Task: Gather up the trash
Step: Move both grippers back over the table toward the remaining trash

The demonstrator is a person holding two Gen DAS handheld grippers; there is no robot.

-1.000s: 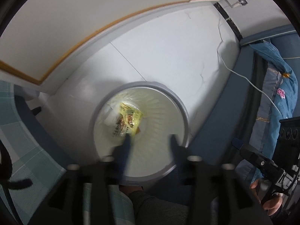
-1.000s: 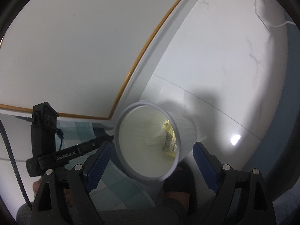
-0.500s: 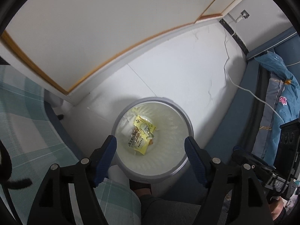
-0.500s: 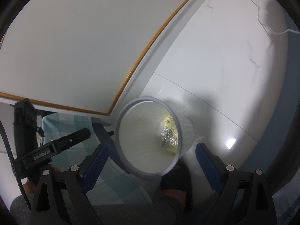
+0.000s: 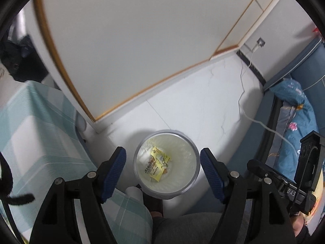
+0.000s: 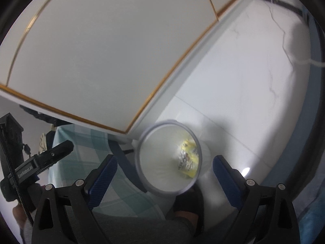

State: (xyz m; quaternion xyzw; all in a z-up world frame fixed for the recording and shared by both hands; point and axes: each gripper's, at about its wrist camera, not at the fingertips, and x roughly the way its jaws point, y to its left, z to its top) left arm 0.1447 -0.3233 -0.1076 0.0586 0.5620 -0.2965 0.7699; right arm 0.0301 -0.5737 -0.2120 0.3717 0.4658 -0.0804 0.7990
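Note:
A round pale trash bin point(image 5: 187, 172) stands on the white floor, seen from above; it also shows in the right wrist view point(image 6: 154, 162). A yellow snack wrapper point(image 5: 157, 163) lies at its bottom, also visible in the right wrist view point(image 6: 187, 160). My left gripper point(image 5: 163, 168) is open and empty, held well above the bin. My right gripper point(image 6: 164, 172) is open and empty, above and beside the bin. The left tool point(image 6: 34, 164) shows at the left of the right wrist view; the right tool point(image 5: 284, 181) shows at the right of the left wrist view.
A table with a teal checked cloth point(image 5: 30, 134) stands left of the bin. A white cabinet with gold trim point(image 5: 132, 50) lies behind. A blue bed point(image 5: 298, 109) and a white cable point(image 5: 241, 93) are at right. My foot point(image 6: 186, 203) is beside the bin.
My left gripper has risen away from the bin, so the bin looks smaller, and its fingers have spread wide open. The wrapper lies in the bin. My right gripper has lifted slightly.

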